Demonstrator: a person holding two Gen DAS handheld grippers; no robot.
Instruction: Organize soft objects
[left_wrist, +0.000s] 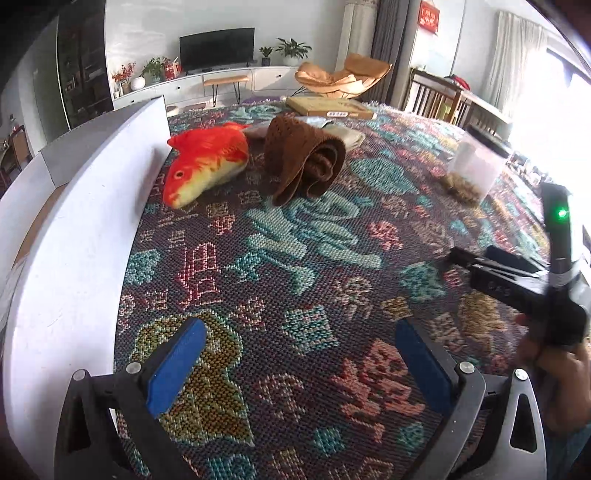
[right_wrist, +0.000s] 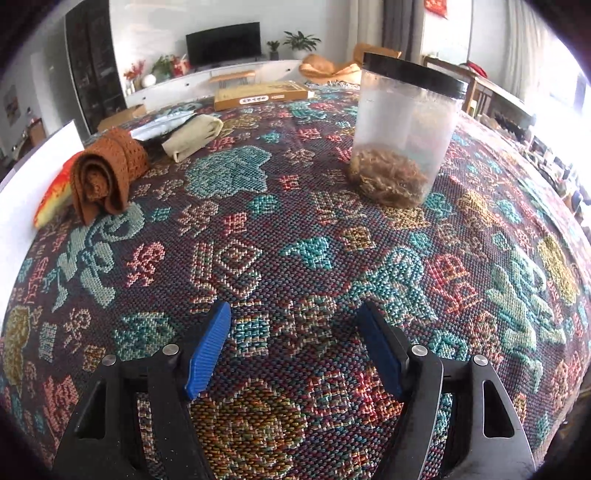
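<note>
An orange plush fish (left_wrist: 205, 162) lies on the patterned cloth next to a white box wall (left_wrist: 85, 229); only its edge shows in the right wrist view (right_wrist: 55, 195). A rolled brown knit cloth (left_wrist: 306, 158) lies just right of the fish, also in the right wrist view (right_wrist: 105, 173). A folded beige cloth (right_wrist: 194, 136) lies behind it. My left gripper (left_wrist: 299, 343) is open and empty, well short of the fish. My right gripper (right_wrist: 293, 325) is open and empty over bare cloth; it shows at the right of the left wrist view (left_wrist: 517, 280).
A clear plastic jar with a black lid (right_wrist: 402, 125) holds brown fluffy material, ahead right of the right gripper. A flat cardboard box (right_wrist: 260, 94) lies at the table's far edge. The white box wall runs along the left side.
</note>
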